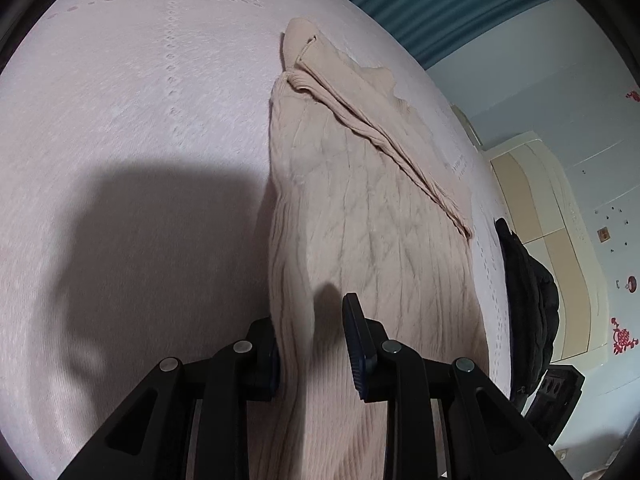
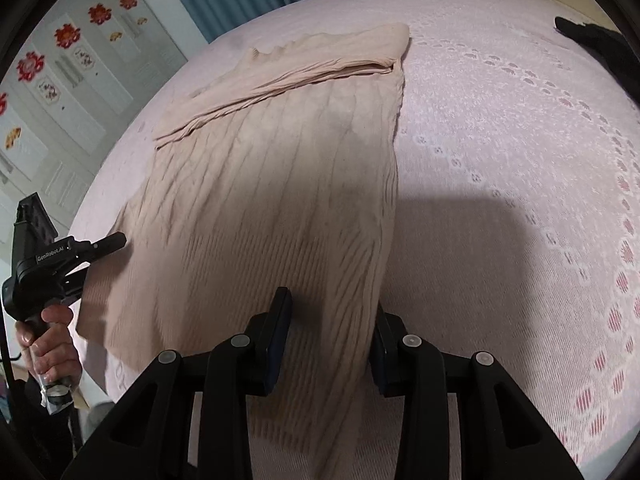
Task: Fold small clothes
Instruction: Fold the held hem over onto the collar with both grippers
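A beige ribbed knit garment (image 1: 360, 200) (image 2: 260, 160) lies lengthwise on the pink bedspread (image 1: 140, 120) (image 2: 500, 140). Its near end is raised off the bed. One sleeve (image 1: 380, 132) (image 2: 280, 84) is folded across the far part. My left gripper (image 1: 308, 316) has the garment's near left edge running between its fingers and is shut on it; in the right wrist view this gripper (image 2: 116, 240) meets the cloth's left edge. My right gripper (image 2: 331, 304) is shut on the near right edge, and the cloth fills the gap between its pads.
A black item (image 1: 528, 292) (image 2: 600, 44) lies at the bed's far right side. Teal curtains (image 1: 420, 0) and a cream wardrobe (image 1: 540, 200) stand beyond the bed. A person's hand (image 2: 48, 340) grips the left gripper's handle.
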